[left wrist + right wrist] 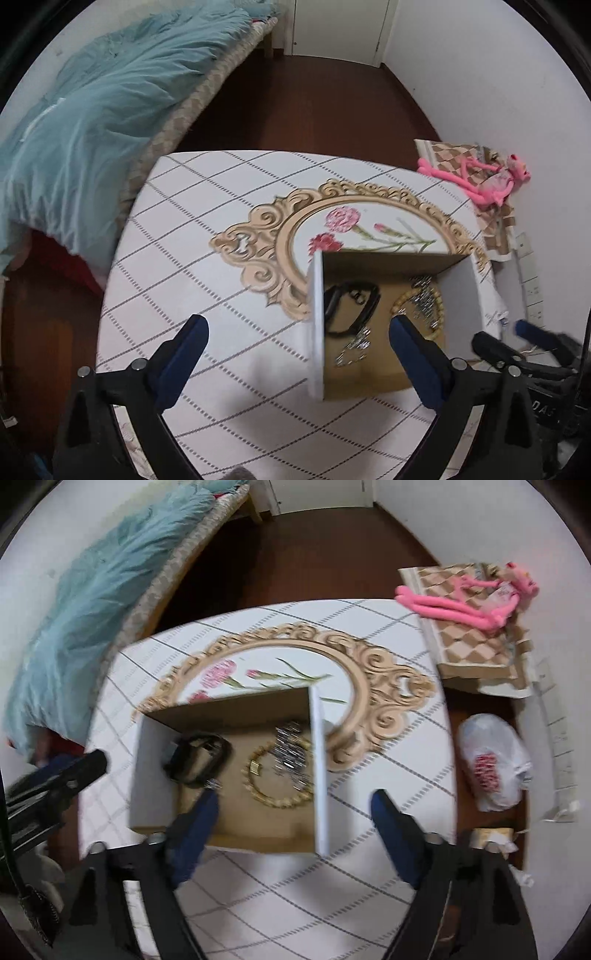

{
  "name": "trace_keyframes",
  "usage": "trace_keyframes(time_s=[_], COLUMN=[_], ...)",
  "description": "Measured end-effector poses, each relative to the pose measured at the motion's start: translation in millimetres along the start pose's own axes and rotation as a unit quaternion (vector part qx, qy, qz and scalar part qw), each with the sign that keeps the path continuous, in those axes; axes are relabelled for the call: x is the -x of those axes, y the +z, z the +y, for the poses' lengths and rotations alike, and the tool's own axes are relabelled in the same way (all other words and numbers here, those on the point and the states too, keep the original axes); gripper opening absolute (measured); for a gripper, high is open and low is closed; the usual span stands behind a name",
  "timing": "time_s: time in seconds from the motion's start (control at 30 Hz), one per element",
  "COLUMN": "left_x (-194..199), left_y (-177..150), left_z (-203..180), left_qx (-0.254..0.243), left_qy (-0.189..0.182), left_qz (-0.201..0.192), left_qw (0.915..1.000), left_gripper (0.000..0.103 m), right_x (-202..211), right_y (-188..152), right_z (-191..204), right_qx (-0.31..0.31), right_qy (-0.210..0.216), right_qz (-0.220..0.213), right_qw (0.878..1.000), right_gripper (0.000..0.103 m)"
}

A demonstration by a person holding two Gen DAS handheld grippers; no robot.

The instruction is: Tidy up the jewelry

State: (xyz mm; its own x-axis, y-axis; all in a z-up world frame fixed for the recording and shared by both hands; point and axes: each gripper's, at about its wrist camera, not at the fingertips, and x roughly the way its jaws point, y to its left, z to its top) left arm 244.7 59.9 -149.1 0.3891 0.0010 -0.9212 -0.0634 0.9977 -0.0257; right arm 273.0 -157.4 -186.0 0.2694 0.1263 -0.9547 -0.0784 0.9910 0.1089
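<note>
Open-topped box (pixel 229 771) on table (pixel 258 904); bead bracelet (pixel 275 775) flat inside; left claw (pixel 295 350), right claw (pixel 295 819) agape, empty.

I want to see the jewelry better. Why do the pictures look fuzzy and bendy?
Right wrist view: motion blur smears the cardboard box, beaded bracelet and the table's grid lines. Left wrist view: sharper, though the silver chains still smear. Both views: the fisheye lens curves the edges.
</note>
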Motion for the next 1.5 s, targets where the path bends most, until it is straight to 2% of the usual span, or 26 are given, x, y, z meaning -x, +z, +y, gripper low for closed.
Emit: trace_keyframes(time_s=[0.17,0.4,0.83,1.03,1.13,1.27,1.5], left_x=[9.8,44.4,155.6,207.8,225.9,246.0,267.2], left_y=[-19.0,-37.0,-67.7,-80.2,-85.6,-91.1,-100.3], left_z=[-6.6,-12.2,-20.1,-21.2,-21.9,-24.2,-28.3], left_qx=[-0.019,-0.019,-0.023,-0.016,-0.018,-0.020,-0.021], left_qy=[0.032,0.032,0.015,0.026,0.026,0.022,0.018], left_qz=[-0.018,-0.044,-0.123,-0.163,-0.173,-0.183,-0.192], left_qw=[0.9992,0.9984,0.9920,0.9862,0.9844,0.9827,0.9810], left_gripper=[0.103,0.103,0.103,0.103,0.103,0.103,0.103], right_x=[8.8,45.8,166.4,223.1,251.6,282.2,305.3], right_y=[-17.0,-38.4,-83.5,-105.5,-115.2,-127.7,-139.1], right_z=[-0.7,1.5,6.2,11.3,14.0,20.7,19.6], right_qx=[0.007,0.005,-0.002,0.000,0.001,0.009,0.000], right_qy=[-0.050,-0.075,-0.078,-0.077,-0.079,-0.087,-0.077], right_qz=[-0.010,-0.045,-0.139,-0.180,-0.205,-0.232,-0.243], right_qw=[0.999,0.996,0.987,0.981,0.976,0.969,0.967], right_gripper=[0.098,0.099,0.099,0.099,0.103,0.103,0.103])
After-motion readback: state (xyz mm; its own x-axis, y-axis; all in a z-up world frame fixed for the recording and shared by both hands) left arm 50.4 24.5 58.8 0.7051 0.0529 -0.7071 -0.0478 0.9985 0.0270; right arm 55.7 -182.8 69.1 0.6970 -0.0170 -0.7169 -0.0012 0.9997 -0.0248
